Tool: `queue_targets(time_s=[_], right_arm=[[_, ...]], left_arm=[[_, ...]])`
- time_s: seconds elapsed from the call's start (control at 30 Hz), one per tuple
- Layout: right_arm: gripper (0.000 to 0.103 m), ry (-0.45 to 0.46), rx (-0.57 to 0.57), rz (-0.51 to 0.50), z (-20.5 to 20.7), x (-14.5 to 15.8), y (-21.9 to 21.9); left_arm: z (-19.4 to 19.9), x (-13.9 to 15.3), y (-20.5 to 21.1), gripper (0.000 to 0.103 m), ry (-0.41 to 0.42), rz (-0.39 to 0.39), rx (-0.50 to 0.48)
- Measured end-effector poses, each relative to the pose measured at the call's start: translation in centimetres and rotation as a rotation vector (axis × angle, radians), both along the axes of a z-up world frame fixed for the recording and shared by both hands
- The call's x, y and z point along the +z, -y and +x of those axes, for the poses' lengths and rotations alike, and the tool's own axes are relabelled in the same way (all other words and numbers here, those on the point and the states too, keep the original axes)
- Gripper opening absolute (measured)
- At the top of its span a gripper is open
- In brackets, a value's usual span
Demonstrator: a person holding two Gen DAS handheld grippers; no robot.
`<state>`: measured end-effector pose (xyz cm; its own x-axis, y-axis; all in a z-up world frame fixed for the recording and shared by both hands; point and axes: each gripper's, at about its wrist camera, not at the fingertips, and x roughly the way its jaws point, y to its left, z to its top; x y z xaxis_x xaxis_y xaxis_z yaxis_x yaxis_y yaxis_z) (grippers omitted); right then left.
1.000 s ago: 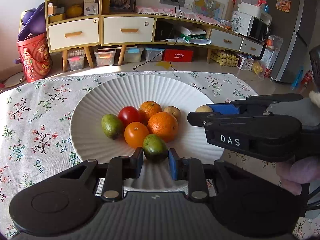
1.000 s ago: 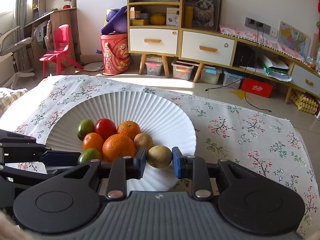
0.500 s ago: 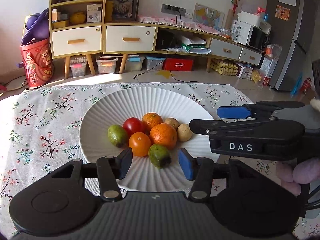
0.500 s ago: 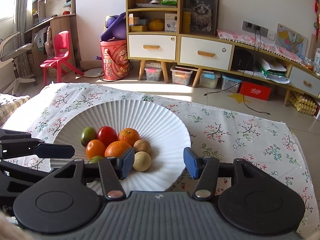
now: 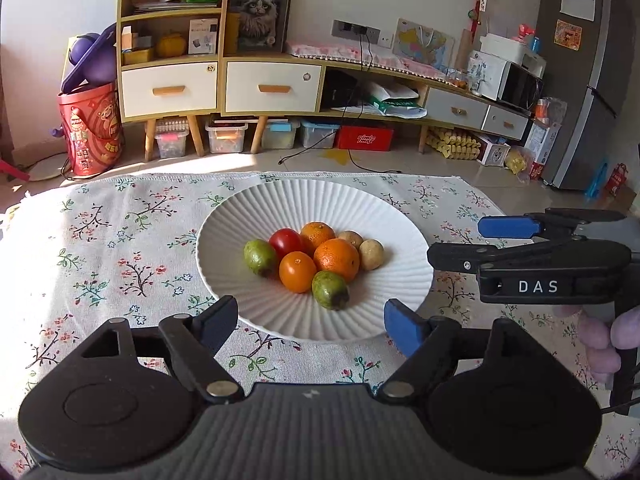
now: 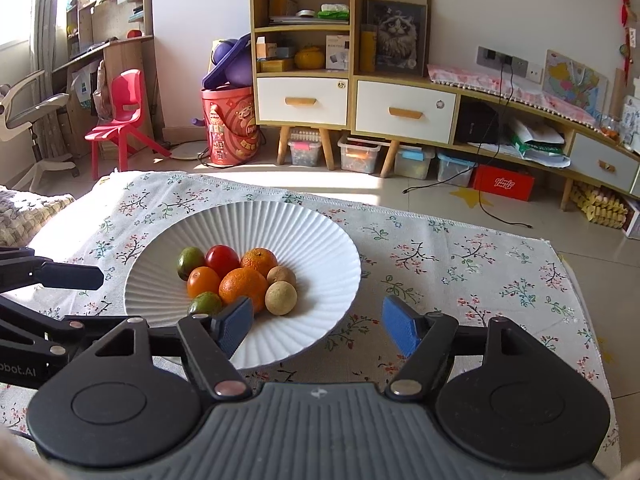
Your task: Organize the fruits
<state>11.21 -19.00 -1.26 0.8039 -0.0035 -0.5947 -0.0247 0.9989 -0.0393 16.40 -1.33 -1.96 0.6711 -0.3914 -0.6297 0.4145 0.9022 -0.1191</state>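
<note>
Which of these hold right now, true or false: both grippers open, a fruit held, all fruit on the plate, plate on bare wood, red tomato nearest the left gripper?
1. Both the left gripper and the right gripper are open. True.
2. One gripper holds a fruit. False: both are empty.
3. All visible fruit lies on the white plate. True.
4. The plate sits on bare wood. False: it rests on a floral tablecloth.
5. The red tomato is the fruit nearest the left gripper. False: a green fruit is.
</note>
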Motion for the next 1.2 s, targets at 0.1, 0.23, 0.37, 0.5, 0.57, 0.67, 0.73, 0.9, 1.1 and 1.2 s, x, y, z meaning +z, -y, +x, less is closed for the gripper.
queue_targets(time_s=[0.1, 0.23, 0.37, 0.5, 0.57, 0.67, 0.73, 0.9, 1.1, 1.2], right_arm=[[0.072, -0.020, -0.006, -0.010, -0.4, 0.0, -0.3], [0.073, -0.040, -0.002, 0.006, -1.0, 0.0, -0.5], [0.076, -0.064, -0.014, 0.015, -1.7, -0.1, -0.8], [0.078, -0.098, -0.026, 0.026, -2.4, -0.4, -1.0], [0.079, -0.109, -0.032, 0.031, -2.8, -0.5, -1.2], [0.081, -0.123, -0.039, 0.039, -3.5, -0.7, -1.5], [0.085, -0.127, -0.051, 0.035, -3.9, -0.8, -1.8], [0.095, -0.135, -0.072, 0.024, -4.7, -1.1, -2.7], [0.101, -0.163, -0.098, 0.013, -5.1, -1.5, -3.7], [0.102, -0.171, -0.112, -0.003, -5.2, -1.6, -4.0]], left_arm=[[-0.4, 0.0, -0.5, 0.075, -0.008, -0.010, 0.011], [-0.9, -0.3, -0.9, 0.078, -0.019, 0.012, 0.033], [-1.3, -0.4, -1.7, 0.081, -0.042, 0.023, 0.070], [-1.9, -0.5, -2.5, 0.085, -0.068, 0.029, 0.105], [-2.3, -0.5, -3.0, 0.087, -0.079, 0.028, 0.120], [-2.8, -0.4, -3.4, 0.091, -0.088, 0.032, 0.133], [-3.2, -0.4, -3.6, 0.092, -0.092, 0.040, 0.148], [-3.9, -0.5, -4.0, 0.092, -0.113, 0.066, 0.179], [-4.5, -0.5, -4.1, 0.092, -0.112, 0.113, 0.238], [-4.7, -0.4, -4.1, 0.092, -0.105, 0.127, 0.266]])
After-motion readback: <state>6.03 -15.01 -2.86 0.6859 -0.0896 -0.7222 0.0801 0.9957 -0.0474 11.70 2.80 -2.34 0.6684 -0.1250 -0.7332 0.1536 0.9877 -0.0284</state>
